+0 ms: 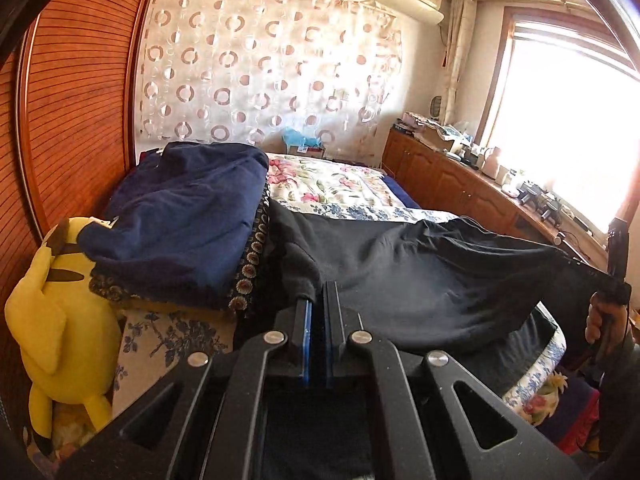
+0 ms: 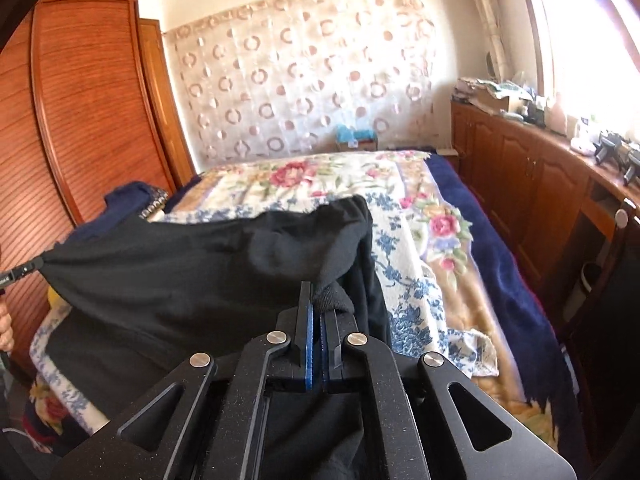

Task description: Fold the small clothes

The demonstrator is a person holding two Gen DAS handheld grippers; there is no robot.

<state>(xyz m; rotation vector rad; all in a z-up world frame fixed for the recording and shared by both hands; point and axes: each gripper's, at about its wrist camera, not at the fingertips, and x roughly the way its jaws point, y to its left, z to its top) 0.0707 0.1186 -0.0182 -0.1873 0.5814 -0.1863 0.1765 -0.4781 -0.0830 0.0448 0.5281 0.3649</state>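
Stretching between the two grippers, a black garment [image 1: 420, 280] hangs in a shallow sag above the near edge of the bed [image 2: 432, 248] — one corner pinched by each tool. The left gripper [image 1: 318, 300] has its blue-padded jaws closed on a thick, ribbed fold of the cloth at the near left, and the right gripper [image 2: 318, 308] is clamped the same way on a bunched corner at the near right. In the left view the far tool shows at the right edge with a hand [image 1: 604, 320] wrapped round its handle; in the right view the other tool's tip bites the cloth at the left edge. The garment's lower part drapes down over the bed's near side. Left of it sits a yellow plush toy [image 1: 56, 312], and just beyond that a heap of navy fabric [image 1: 180, 216] lies on the bed. Farther on spreads a floral blanket [image 2: 320, 184], with a wooden wardrobe [image 2: 92, 100] to the left and a low wooden cabinet [image 2: 532, 184] along the right under a bright window [image 1: 568, 120]. At the far wall hangs a circle-patterned curtain [image 2: 300, 80].
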